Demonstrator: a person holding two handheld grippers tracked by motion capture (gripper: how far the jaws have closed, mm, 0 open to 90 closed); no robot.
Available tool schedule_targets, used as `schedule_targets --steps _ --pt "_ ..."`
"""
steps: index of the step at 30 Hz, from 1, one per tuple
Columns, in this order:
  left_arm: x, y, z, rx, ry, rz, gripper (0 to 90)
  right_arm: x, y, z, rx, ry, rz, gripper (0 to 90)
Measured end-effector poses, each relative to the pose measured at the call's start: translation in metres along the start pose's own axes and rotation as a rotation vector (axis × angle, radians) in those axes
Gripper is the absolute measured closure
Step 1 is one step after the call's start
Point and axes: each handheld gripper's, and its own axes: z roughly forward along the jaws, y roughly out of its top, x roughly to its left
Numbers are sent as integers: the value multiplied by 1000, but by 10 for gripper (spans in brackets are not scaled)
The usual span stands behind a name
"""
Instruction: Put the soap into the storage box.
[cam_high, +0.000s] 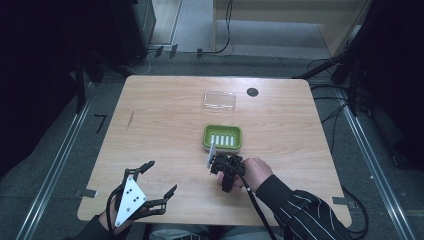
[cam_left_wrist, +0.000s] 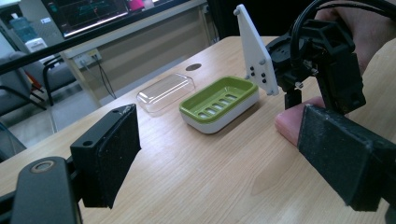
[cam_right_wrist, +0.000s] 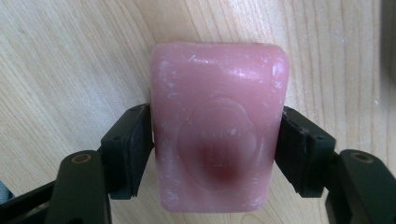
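Now right gripper (cam_right_wrist: 215, 154) clamped on pink soap (cam_right_wrist: 217, 126), left gripper (cam_left_wrist: 229, 154) wide open

wooden table (cam_high: 165, 130), monitor (cam_left_wrist: 88, 14), chair (cam_left_wrist: 18, 88)

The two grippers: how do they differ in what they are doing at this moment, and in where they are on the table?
The right gripper has its jaws against both sides of a pink soap bar; the left gripper is open and holds nothing. The right gripper is near the green soap dish in mid-table; the left gripper is by the near edge, apart from it. Both have two black jaws.
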Motion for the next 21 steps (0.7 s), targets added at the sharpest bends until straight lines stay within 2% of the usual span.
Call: schedule_targets --steps 8,21 --pt "0 0 0 -1 1 0 137 2 1 3 23 -16 -20 365" --pt "0 0 0 -2 0 1 137 3 0 2 15 -25 -18 385"
